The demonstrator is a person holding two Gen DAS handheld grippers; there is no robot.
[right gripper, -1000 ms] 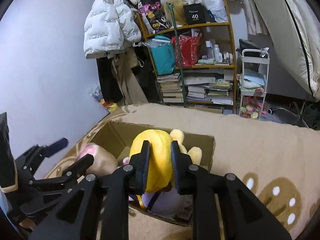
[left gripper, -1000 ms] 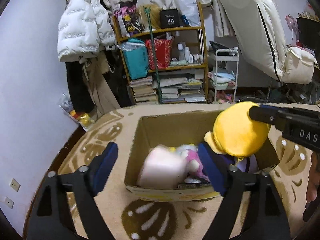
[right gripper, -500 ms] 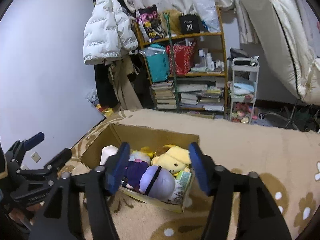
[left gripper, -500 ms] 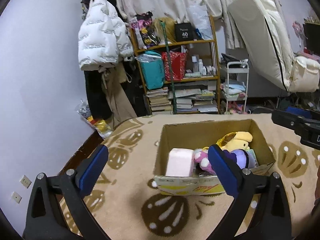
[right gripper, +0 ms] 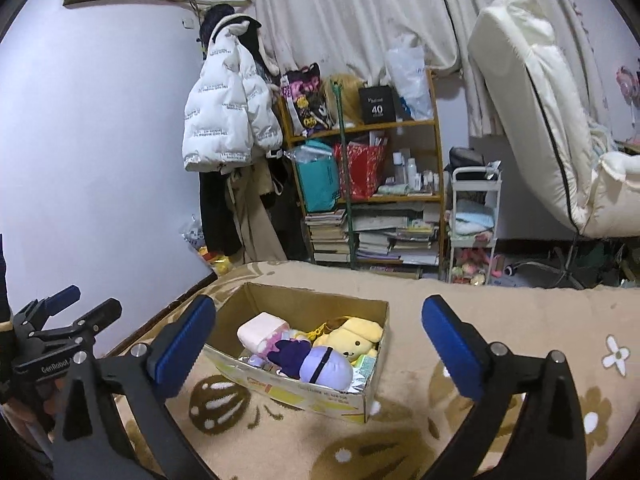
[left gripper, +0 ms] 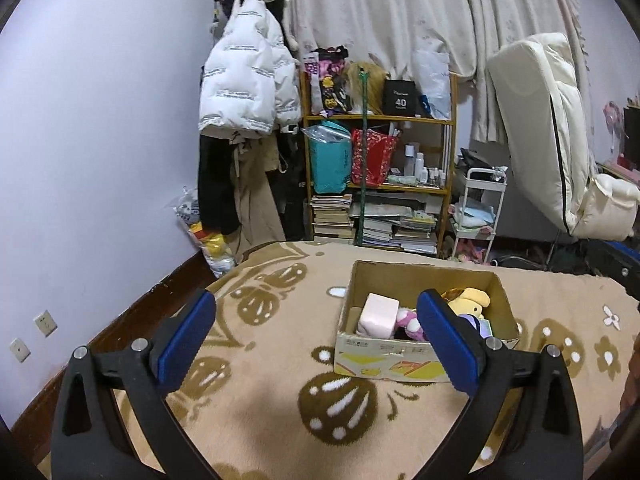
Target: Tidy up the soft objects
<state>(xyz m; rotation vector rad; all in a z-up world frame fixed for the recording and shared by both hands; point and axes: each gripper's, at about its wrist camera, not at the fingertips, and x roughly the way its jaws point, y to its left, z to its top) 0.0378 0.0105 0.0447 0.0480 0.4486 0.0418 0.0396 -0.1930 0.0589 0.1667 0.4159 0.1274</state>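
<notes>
Nearest the lens in the left wrist view, the left gripper stands with its blue-padded jaws spread wide, nothing between them but the tan patterned blanket. The right gripper stands the same way in its own view: its jaws have just been opening, and nothing is gripped between the pads, which frame the box from a little way off.

Just beyond both lies the cardboard box on the blanket, open-topped. Inside it are a pink block-shaped plush, a yellow plush and a purple plush packed close together. The right wrist view looks into the box from its corner and shows the purple plush whole; in the left wrist view the right-hand pad covers most of it, and only the pink block and the yellow plush are clear. The right wrist view also catches the left gripper at its left edge, while the left view shows only a sliver of the other tool at its right edge.

Farther back stand a wooden shelf stacked with books and bags, a white puffer jacket hanging beside it, a small white cart, and a cream mattress leaning against the curtains.
</notes>
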